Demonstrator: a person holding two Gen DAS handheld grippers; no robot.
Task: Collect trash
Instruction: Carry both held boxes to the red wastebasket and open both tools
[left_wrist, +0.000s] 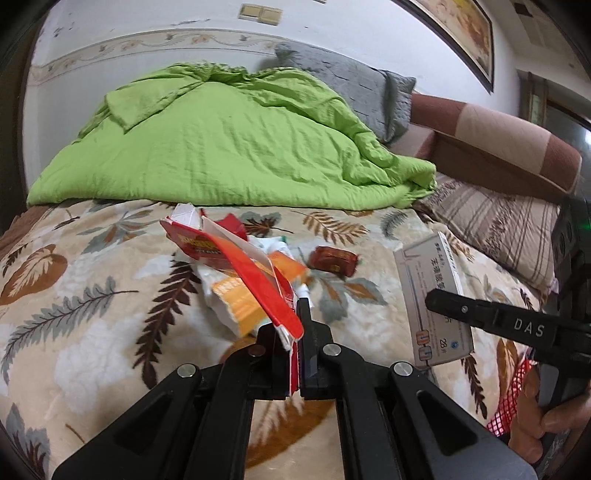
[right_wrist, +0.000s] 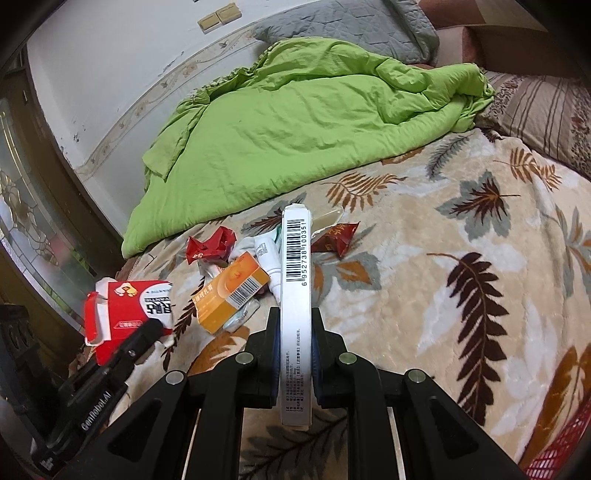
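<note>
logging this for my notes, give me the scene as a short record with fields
left gripper: shut on red carton
right gripper: shut on white barcode box
still on blanket: orange box, white tube, red wrapper, crumpled red wrapper
behind: green duvet
red mesh basket: lower right edge

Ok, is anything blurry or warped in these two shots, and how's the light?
Left wrist view: red box in the left tongs is sharp, the orange box behind it smeared; strong fisheye bending, dark corners. Right wrist view: barcode on the white box is crisp in the right tongs; soft, even light, no glare.
</note>
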